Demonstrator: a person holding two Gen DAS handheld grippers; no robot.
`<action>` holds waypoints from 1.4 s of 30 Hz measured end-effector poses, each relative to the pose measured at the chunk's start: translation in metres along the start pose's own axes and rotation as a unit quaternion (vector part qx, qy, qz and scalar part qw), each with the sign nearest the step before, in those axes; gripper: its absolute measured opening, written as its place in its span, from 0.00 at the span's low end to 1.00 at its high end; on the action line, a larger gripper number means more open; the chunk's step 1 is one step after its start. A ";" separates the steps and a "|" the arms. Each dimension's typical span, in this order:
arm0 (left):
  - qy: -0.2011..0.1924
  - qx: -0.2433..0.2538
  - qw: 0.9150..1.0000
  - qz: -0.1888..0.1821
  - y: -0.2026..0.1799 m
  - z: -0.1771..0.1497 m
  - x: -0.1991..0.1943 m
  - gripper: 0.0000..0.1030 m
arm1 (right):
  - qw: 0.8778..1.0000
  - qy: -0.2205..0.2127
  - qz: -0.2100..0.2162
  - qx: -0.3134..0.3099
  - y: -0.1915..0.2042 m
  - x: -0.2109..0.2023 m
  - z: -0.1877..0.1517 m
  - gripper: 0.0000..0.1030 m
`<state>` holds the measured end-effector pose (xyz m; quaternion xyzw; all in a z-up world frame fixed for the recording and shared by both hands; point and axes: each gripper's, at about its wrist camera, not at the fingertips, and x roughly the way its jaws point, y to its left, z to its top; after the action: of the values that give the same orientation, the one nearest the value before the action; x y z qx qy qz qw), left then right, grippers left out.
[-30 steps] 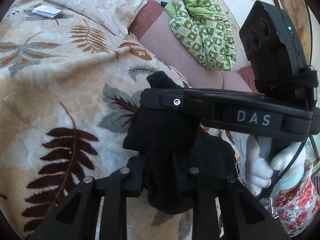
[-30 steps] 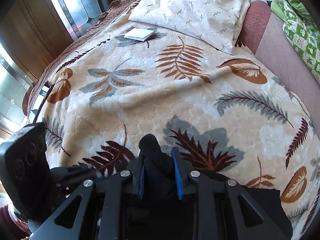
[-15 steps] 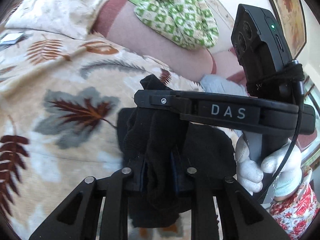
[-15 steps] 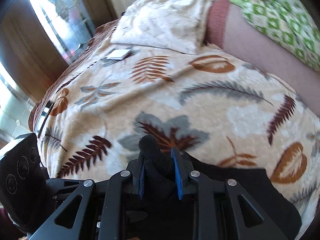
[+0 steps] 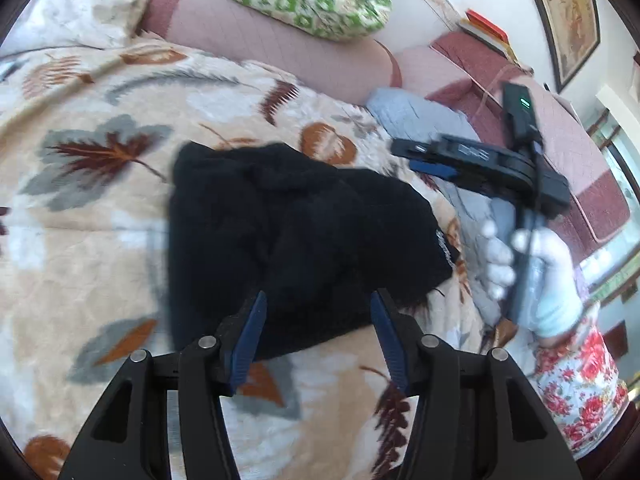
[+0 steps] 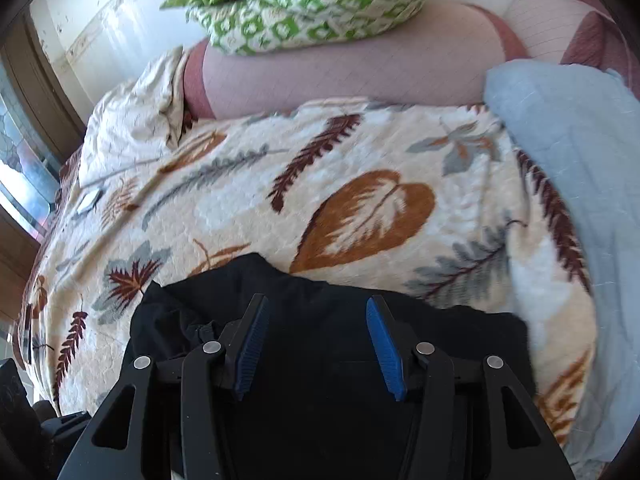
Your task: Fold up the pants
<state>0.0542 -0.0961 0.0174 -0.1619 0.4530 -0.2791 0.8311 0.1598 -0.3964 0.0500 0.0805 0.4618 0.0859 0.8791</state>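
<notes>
Both the left gripper (image 5: 316,336) and right gripper (image 6: 316,344) hang spread-jawed and empty over the bunched black pants (image 5: 288,232), whose lumpy top layer could slump open unless pressed flat on the leaf-print blanket (image 5: 88,248).

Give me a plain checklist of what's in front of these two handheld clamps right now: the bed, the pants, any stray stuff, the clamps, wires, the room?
Surface: leaf-print blanket covering the bed.
Job's things: black pants lying bunched in a folded heap on the blanket, free of both grippers.
Clutter: light blue cloth at the blanket's edge; small white item near the cream pillow; green patterned bedding on the pink headboard.
Grippers: left gripper open above the pants; right gripper open, held in a white-gloved hand.
Cables: thin black wire along the right gripper's handle.
Surroundings: framed picture, books, window.
</notes>
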 end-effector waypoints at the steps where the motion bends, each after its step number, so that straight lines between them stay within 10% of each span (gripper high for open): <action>1: -0.010 -0.011 1.000 0.011 0.005 0.003 -0.004 0.52 | 1.000 -0.004 0.009 -0.006 0.006 -0.006 -0.001 0.51; 10: -0.002 -0.098 0.993 0.070 0.059 0.011 0.013 0.52 | 0.984 0.054 0.169 0.005 0.093 0.027 -0.036 0.38; 20: 0.003 -0.105 0.994 0.035 0.067 0.001 0.027 0.54 | 0.988 0.097 0.090 0.083 0.036 0.051 -0.073 0.30; 30: 0.005 -0.121 0.992 -0.016 0.062 0.007 0.047 0.54 | 0.985 0.137 0.075 -0.066 0.147 0.075 -0.006 0.54; 35: 0.007 -0.133 0.991 -0.013 0.070 0.004 0.052 0.22 | 0.970 0.214 0.004 -0.118 0.188 0.136 0.013 0.55; 39: 0.006 -0.140 0.990 -0.032 0.074 0.005 0.052 0.22 | 0.952 0.284 -0.028 -0.111 0.191 0.175 0.008 0.56; 42: -0.005 -0.151 0.987 -0.058 0.073 0.007 0.054 0.43 | 0.949 0.276 -0.052 -0.143 0.203 0.175 0.001 0.57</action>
<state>0.1066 -0.0707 -0.0526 -0.3124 0.4759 -0.2547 0.7817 0.2432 -0.1594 -0.0446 -0.0972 0.6729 0.1241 0.7227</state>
